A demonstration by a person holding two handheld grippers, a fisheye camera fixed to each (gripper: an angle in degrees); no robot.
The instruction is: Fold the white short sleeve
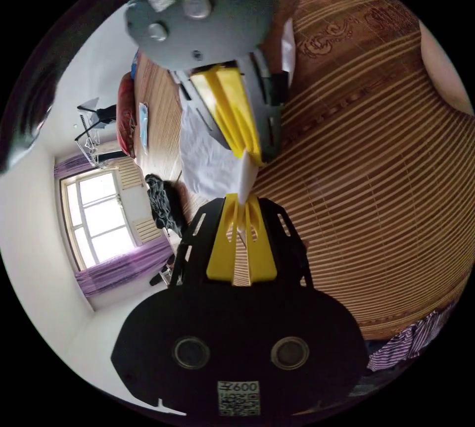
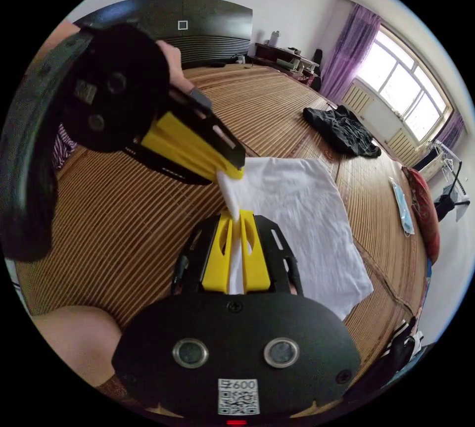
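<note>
Both tools meet tip to tip over the bamboo mat, each clamped on the same bunched edge of the white shirt. The left tool has its yellow jaws pressed together on a pinch of white cloth, and the right tool likewise grips a strip that runs down between its jaws. Holding the edge at two close points probably keeps it gathered so the shirt can be lifted or drawn over for a fold. The rest of the shirt lies spread on the mat beyond the tools. A dark garment lies further along the mat, well apart, and a face mask lies near the mat's edge; neither seems to block a fold.
</note>
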